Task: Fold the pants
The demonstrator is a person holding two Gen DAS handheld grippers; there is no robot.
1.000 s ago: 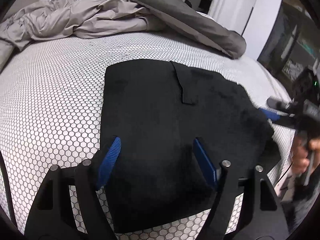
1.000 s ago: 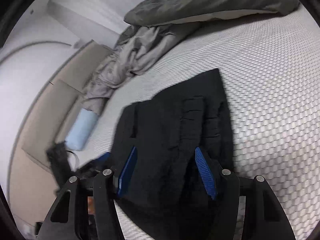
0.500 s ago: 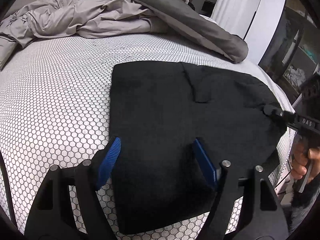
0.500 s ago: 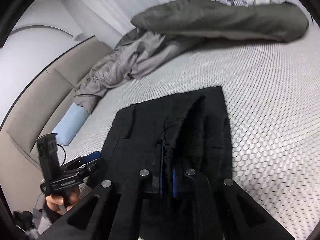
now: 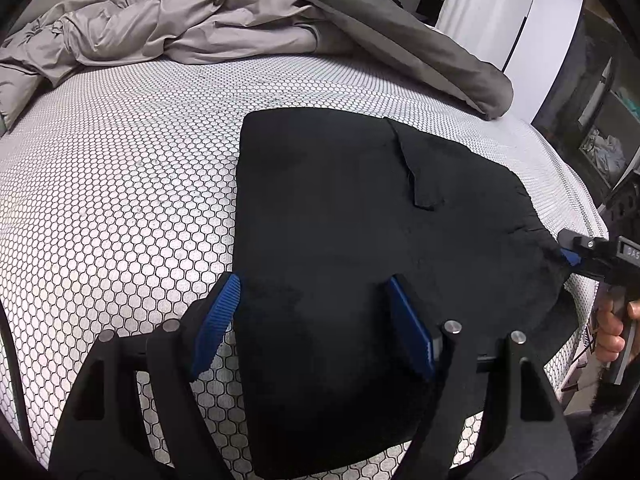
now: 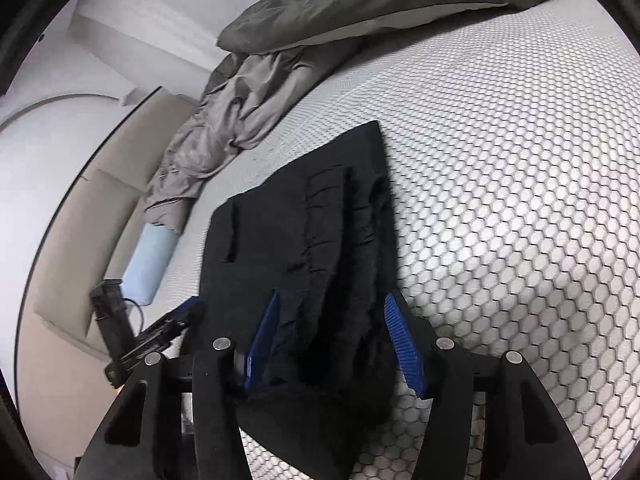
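pants (image 5: 360, 240) near hem under left gripper (image 5: 312, 324) frame, hidden | right gripper (image 5: 570, 254) beside pants' right edge: tips buried in cloth, body cut by picture edge | hand (image 5: 610, 332) on it half cropped (fingers only) | shelf items beyond: too small

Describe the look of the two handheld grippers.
Both the left gripper and right gripper have black angular frames with cut-out slots, silver round pins and ribbed blue pads lining the jaws. A thin black cable loops beside the left one's handle.
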